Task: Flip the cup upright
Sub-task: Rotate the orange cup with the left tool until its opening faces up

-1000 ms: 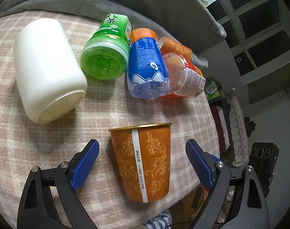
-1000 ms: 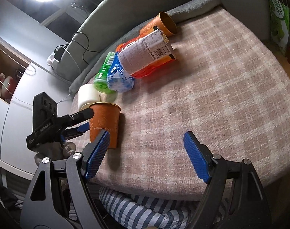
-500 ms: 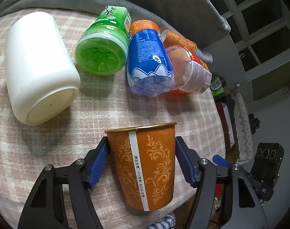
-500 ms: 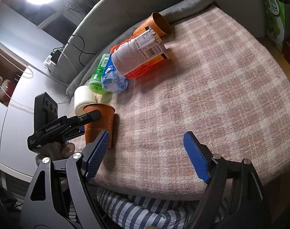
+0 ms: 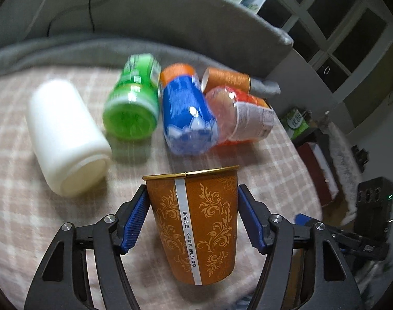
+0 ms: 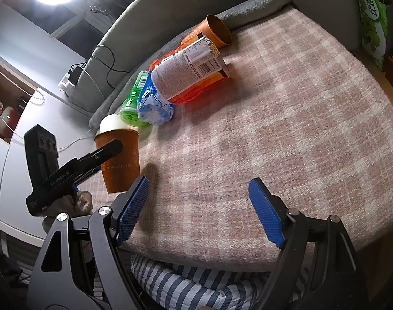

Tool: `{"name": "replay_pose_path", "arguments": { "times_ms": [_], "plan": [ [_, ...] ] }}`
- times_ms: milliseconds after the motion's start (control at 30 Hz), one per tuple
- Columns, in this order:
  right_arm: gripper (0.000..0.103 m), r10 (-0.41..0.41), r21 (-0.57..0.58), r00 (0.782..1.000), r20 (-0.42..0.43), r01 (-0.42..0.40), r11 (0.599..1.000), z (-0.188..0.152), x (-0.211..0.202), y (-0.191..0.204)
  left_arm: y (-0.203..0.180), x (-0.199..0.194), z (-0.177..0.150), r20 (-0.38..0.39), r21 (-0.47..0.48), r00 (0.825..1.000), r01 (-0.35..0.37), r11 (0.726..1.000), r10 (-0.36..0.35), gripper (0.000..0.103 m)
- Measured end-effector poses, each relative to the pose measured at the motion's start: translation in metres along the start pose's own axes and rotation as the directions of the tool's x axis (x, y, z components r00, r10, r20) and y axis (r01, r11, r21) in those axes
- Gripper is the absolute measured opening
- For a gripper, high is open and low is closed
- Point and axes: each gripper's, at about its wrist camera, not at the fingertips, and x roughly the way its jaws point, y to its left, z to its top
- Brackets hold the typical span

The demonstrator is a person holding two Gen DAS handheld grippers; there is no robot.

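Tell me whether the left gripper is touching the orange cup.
Touching. In the left wrist view, the left gripper has both blue pads pressed flush against opposite sides of the orange cup, with no gap showing on either side.

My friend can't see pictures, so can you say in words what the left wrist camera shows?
The left gripper is shut on an orange paper cup with gold swirls, its rim up. Behind it on the pink checked blanket lie a white jar, a green bottle, a blue bottle, a red bottle and another orange cup.
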Motion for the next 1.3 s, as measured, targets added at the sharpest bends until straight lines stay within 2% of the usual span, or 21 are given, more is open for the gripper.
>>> {"name": "replay_pose_path", "arguments": {
  "times_ms": [200, 367, 467, 633, 1300],
  "plan": [
    [0.082, 0.001, -0.001, 1.0, 0.003, -0.001, 1.0, -0.001, 0.0, 0.001, -0.013, 0.002, 0.002, 0.12, 0.103, 0.99, -0.086, 0.991, 0.074, 0.067],
    [0.082, -0.001, -0.004, 1.0, 0.004, 0.001, 1.0, -0.003, 0.0, 0.002, -0.017, 0.007, 0.001, 0.238, 0.146, 0.963, -0.163, 0.976, 0.126, 0.067],
    [0.082, -0.002, -0.001, 1.0, 0.006, 0.002, 1.0, -0.004, 0.0, 0.001, -0.02, 0.013, -0.005, 0.274, 0.178, 0.947, -0.221, 0.959, 0.168, 0.067],
    [0.082, -0.003, -0.001, 1.0, 0.008, 0.003, 1.0, -0.004, 0.0, 0.002, -0.021, 0.012, -0.013, 0.28, 0.195, 0.943, -0.242, 0.95, 0.183, 0.066],
    [0.082, -0.008, -0.022, 1.0, 0.014, 0.008, 1.0, -0.006, 0.002, 0.011, -0.023, -0.006, -0.026, 0.265, 0.201, 0.951, -0.219, 0.955, 0.162, 0.066]
  ]
}}
